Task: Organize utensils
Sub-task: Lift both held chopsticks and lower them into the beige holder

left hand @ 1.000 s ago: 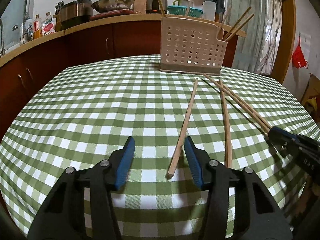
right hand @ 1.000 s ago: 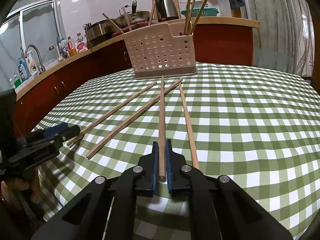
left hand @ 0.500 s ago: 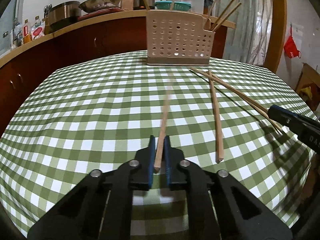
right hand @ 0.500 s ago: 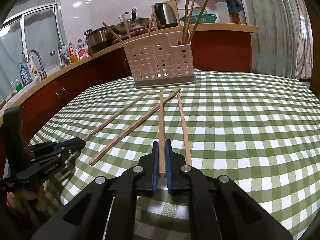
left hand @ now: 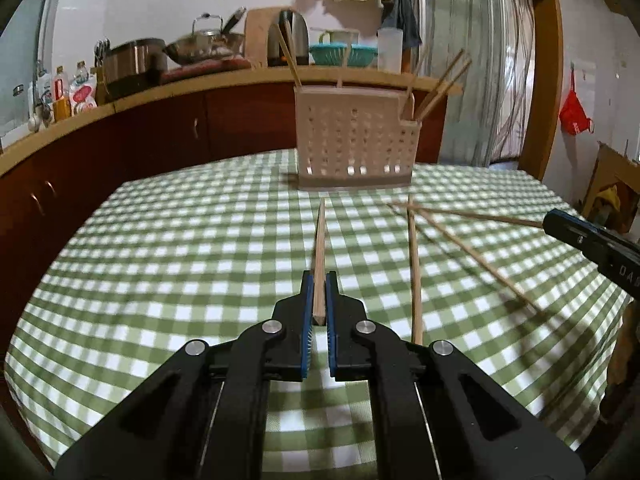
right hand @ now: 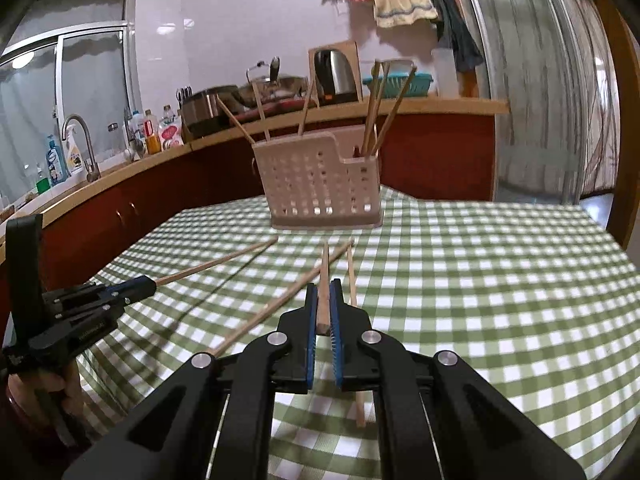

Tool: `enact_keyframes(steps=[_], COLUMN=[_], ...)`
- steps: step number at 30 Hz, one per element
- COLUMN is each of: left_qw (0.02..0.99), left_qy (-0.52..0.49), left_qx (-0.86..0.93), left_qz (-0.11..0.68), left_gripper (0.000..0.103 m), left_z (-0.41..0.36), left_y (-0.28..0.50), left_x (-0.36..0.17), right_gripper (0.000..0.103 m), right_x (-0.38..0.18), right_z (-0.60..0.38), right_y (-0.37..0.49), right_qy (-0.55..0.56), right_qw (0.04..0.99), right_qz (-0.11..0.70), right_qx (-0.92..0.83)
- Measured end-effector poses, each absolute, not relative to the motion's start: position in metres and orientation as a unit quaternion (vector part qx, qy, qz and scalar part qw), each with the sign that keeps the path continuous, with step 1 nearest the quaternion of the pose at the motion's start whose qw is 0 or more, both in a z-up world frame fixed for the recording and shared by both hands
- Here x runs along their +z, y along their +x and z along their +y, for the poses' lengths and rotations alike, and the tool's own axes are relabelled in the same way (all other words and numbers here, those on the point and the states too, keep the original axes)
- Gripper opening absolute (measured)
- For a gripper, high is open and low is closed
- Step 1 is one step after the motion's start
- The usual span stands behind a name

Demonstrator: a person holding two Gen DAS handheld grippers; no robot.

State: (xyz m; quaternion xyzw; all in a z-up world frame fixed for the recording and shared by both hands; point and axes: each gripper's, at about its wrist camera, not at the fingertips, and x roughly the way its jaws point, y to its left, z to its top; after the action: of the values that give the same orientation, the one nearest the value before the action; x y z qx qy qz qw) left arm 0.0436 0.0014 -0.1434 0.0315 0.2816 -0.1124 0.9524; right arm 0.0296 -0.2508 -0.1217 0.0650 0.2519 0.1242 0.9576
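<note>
Black left gripper [left hand: 317,300], blue-padded fingers [left hand: 307,312], silver screws

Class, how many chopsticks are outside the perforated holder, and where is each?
4. Left chopstick clamped in the left tool; right chopstick clamped in the right tool; two loose chopsticks lying on the tablecloth.

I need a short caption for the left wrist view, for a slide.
Left gripper shut on a chopstick, aimed at the perforated holder on a green checked tablecloth.
</note>
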Motion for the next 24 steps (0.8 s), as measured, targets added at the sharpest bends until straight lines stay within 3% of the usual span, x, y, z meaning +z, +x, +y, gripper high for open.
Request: enact_keyframes(steps=[24], left_qw=[0.973], left_qy=[-0.003], left_qx=[-0.096], left_qz=[0.207], left_gripper=[0.007], left_z=[0.019], left_y=[0.044], left_x=[-0.075], right_gripper=[0.007], right_x=[-0.055], right_z=[-0.258], right_y=[0.029], right_qy=[0.058], right_qw=[0.974], right_qz=[0.172], right_qx=[0.133])
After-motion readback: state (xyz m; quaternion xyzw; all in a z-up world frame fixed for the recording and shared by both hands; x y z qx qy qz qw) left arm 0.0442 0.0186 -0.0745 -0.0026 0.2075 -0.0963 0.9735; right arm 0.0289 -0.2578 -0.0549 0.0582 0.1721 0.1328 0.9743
